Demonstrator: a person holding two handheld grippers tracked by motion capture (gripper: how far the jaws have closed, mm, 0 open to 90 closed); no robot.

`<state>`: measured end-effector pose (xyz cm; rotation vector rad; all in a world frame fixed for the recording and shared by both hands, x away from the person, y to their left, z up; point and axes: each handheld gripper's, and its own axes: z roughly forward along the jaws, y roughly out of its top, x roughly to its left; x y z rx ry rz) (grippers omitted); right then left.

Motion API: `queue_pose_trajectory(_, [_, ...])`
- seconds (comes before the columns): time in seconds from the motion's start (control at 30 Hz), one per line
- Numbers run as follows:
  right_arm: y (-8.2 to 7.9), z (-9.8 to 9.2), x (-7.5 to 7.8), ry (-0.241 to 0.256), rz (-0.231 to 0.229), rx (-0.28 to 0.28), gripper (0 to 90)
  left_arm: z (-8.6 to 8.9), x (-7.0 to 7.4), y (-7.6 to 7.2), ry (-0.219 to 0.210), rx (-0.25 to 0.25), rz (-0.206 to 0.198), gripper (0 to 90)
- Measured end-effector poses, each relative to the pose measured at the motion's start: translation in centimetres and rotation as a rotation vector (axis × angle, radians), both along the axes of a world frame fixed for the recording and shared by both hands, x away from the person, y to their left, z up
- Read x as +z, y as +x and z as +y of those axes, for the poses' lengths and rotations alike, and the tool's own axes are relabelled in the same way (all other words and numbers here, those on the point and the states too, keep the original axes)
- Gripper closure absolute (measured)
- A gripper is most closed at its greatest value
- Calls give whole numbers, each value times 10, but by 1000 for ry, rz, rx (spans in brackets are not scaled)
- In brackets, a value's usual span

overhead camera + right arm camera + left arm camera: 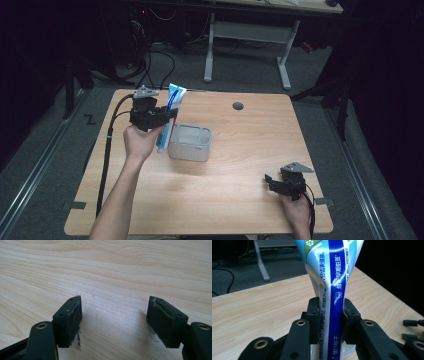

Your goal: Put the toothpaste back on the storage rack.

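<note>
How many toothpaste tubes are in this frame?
1. The tube is clamped upright in the left gripper, just left of the grey bin. The bin's inside is not fully visible, so something could lie hidden there.

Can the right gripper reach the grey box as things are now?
Probably yes: the right gripper is open, holds nothing, and bare table lies between it and the grey box.
</note>
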<state>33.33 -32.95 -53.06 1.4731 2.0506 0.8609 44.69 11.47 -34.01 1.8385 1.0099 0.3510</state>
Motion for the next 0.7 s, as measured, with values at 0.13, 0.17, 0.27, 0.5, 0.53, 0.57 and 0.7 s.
queue_pose_trajectory(0.13, [0,0,0,0,1,-1,288,-11,2,6,17,-10,-13,728])
queue_pose_trajectory(0.17, [0,0,0,0,0,0,288,-13,2,8,25,-15,-20,727])
queue_pose_trajectory(0.27, [0,0,0,1,0,2,288,-21,1,13,24,-20,-24,727])
queue_pose_trajectory(0.5, [0,0,0,2,1,1,288,-33,1,23,11,-16,-37,727])
queue_pose_trajectory(0.53, [0,0,0,2,1,1,288,-35,1,25,8,-15,-40,727])
queue_pose_trajectory(0.57, [0,0,0,2,1,1,288,-38,2,27,4,-17,-43,727])
queue_pose_trajectory(0.7, [0,0,0,1,-1,3,289,-42,0,30,-11,-20,-44,727])
